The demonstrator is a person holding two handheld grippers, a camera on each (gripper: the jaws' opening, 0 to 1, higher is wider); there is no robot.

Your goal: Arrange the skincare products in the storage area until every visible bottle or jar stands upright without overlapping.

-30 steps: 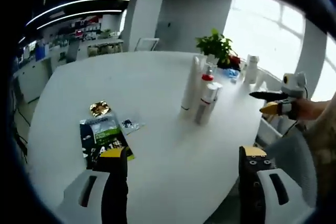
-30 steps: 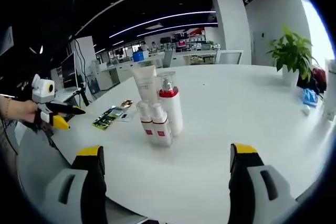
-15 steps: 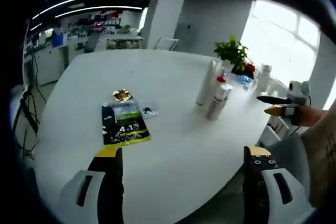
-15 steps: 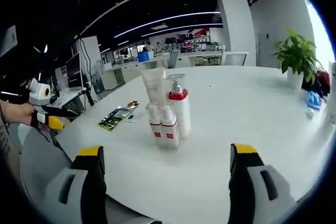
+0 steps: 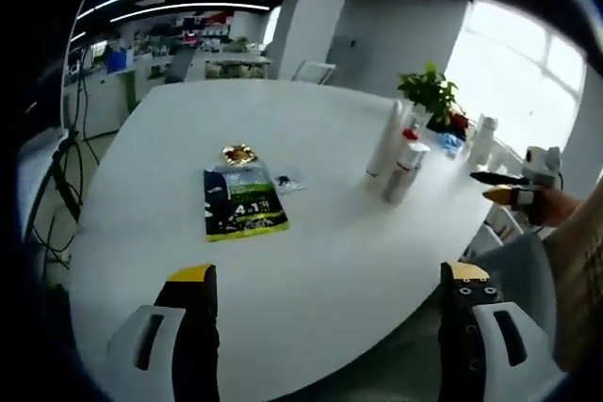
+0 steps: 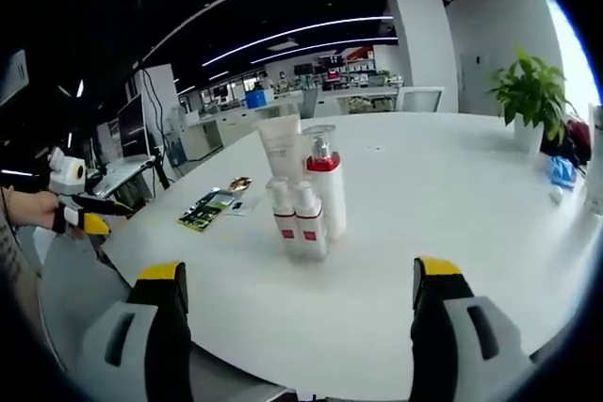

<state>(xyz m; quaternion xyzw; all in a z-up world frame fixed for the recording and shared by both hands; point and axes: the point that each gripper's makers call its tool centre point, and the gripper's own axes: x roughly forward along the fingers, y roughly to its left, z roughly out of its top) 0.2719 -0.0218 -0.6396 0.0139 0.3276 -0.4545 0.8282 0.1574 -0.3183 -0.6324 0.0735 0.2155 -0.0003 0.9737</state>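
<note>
Right gripper view is showing the bottles (image 6: 306, 195) standing upright, clustered on the table (image 6: 452, 233). Both the right gripper (image 6: 297, 327) and the left gripper (image 5: 325, 327) are hanging released, grasping nothing. Likely next: spreading the touching bottles apart.

White table (image 6: 490, 204): smooth, faintly glossy top. Bottles (image 6: 308, 204): glossy white plastic with red bands; the pump bottle (image 6: 325, 185) carries a clear cap. Tube (image 6: 281, 145): matt white plastic. Sachet (image 5: 242, 209): shiny printed foil. Gripper jaws in both views: matt black with yellow tips, on grey plastic.

On the worktop (image 6: 452, 233), a cluster of bottles (image 6: 306, 200) stands ahead of the right gripper's fingers (image 6: 165, 294), between them. A sachet (image 5: 241, 212) lies ahead of the left gripper's fingers (image 5: 193, 298), the bottles farther right.
</note>
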